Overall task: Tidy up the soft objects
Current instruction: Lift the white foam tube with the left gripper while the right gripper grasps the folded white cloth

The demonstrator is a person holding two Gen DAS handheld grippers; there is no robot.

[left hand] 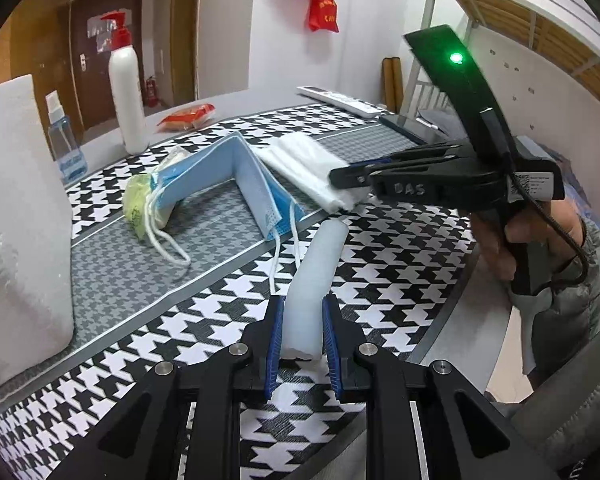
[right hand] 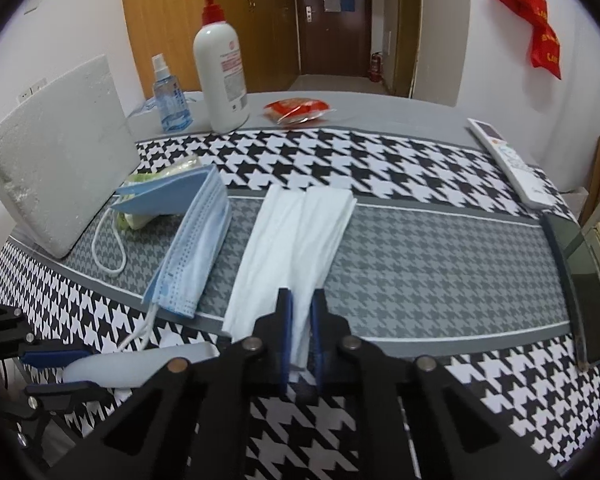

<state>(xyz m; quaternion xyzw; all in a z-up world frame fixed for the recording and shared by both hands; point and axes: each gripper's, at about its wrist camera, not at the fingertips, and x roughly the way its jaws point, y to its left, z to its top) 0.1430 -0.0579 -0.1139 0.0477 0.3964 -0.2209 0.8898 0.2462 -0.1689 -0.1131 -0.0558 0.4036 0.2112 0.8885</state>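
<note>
**Both grippers clamped on soft pieces at the near edge of the mat**

The left gripper (left hand: 302, 334) is clamped on the near end of a white foam roll (left hand: 320, 272); the rest of the roll lies on the houndstooth mat (left hand: 380, 272), pointing away toward the far side. The right gripper (right hand: 300, 332) has its pads pinched on the near edge of a folded white cloth (right hand: 296, 236), which lies flat on the grey band of the mat.

Judged risks: the roll is held by one end only, so a lift would likely let the free end droop or swing. It sits just beside the ear loops of the blue face masks (left hand: 236, 176) to its left and could snag and drag them. The cloth is gripped at a thin edge and may slip out or unfold when pulled, since it appears to be folded in several layers.

Room: to the right of the cloth the grey band is open as far as a dark phone (right hand: 584, 280) and a remote control (right hand: 508, 164) at the right edge. On the left, a white foam block (right hand: 60, 156) stands tilted behind the masks, closing that side. A pump bottle (right hand: 222, 76) and a spray bottle (right hand: 168, 96) stand at the far edge. The two grippers are near each other, so crossing paths could make them knock.
</note>
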